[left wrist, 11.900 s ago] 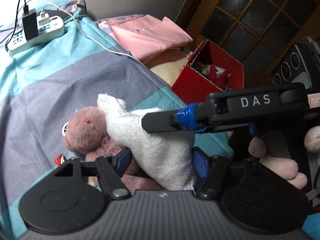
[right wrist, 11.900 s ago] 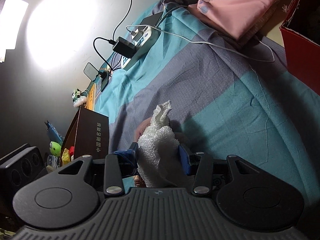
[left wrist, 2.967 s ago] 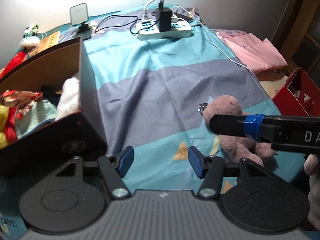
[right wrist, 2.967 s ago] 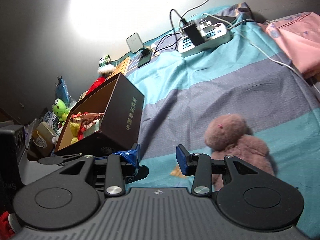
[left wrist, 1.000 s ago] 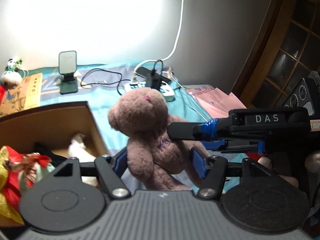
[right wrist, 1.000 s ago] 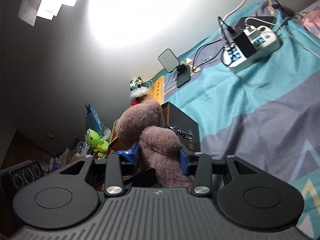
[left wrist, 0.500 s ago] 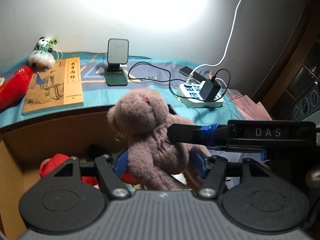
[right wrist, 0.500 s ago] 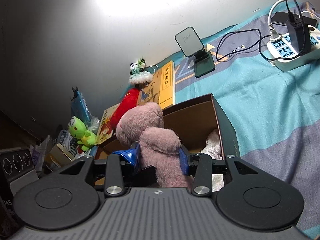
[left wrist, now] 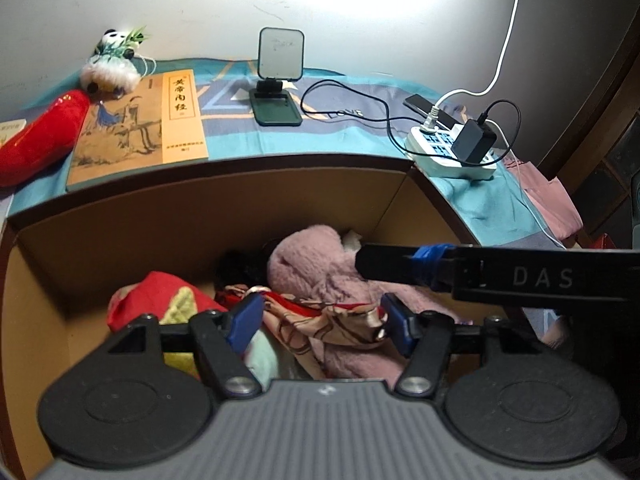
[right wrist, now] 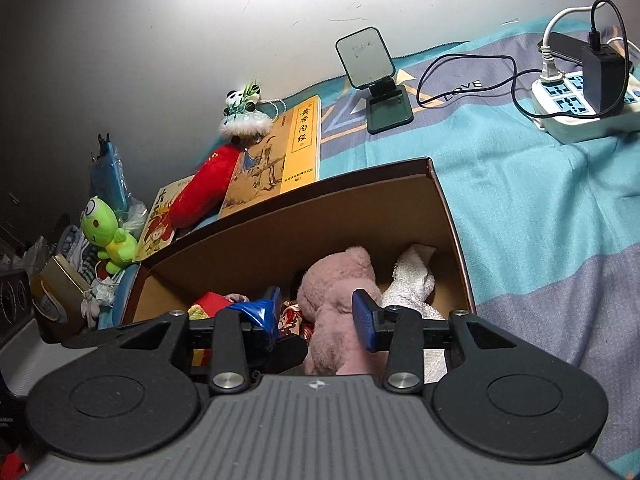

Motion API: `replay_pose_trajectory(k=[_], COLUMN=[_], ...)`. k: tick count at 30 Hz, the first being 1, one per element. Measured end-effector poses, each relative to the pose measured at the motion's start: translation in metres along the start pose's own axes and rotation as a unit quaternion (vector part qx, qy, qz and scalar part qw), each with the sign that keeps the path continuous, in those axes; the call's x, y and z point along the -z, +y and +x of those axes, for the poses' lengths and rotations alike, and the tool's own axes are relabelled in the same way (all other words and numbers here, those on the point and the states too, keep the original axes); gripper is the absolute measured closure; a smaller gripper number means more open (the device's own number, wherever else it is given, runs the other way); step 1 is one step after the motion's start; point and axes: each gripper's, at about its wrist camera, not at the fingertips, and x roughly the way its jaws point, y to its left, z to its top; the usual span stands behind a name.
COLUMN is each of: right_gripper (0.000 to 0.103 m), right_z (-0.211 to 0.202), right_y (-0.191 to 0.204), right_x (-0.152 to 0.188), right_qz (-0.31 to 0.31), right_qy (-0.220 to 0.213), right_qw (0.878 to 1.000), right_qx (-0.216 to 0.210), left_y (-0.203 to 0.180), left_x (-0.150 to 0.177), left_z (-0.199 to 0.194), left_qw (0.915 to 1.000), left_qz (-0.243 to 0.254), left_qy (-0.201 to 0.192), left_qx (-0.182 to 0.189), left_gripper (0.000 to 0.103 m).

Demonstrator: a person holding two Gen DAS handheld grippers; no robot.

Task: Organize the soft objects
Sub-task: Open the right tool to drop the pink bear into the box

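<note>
The pink-brown teddy bear (left wrist: 316,268) lies inside the open cardboard box (left wrist: 200,216), on other soft things: a red and yellow plush (left wrist: 160,300) and a patterned cloth (left wrist: 328,320). In the right wrist view the bear (right wrist: 336,284) lies beside a white towel (right wrist: 412,280) in the box (right wrist: 320,220). My left gripper (left wrist: 322,318) is open above the box, its jaws apart over the bear and cloth. My right gripper (right wrist: 316,312) is open with the bear between its jaws but not squeezed. The right gripper's finger (left wrist: 460,272) crosses the left wrist view.
Behind the box on the blue bedsheet lie a book (left wrist: 140,128), a red plush (left wrist: 36,140), a panda toy (left wrist: 112,64), a phone stand (left wrist: 278,76) and a power strip with cables (left wrist: 456,148). A green frog plush (right wrist: 106,236) sits left of the box. Pink cloth (left wrist: 548,204) lies at the right.
Both grippers lowered the teddy bear into the box and opened. The bear now rests on the soft things inside, free of both grippers.
</note>
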Motion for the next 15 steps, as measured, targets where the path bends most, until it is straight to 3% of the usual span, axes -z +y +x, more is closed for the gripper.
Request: replay_pose_trajectory(k=[15], right_gripper=[0.079], right_z=[-0.039], right_y=[0.022], right_x=[0.012], right_qz=[-0.053], right_qy=[-0.031], right_qw=[0.998], right_qx=[-0.007], left_y=[-0.034], left_x=[0.005], left_z=[-0.042], left_qw=[0.9946], left_qz=[0.015], left_qy=[-0.022], left_qx=[-0.101], left_gripper=[0.04])
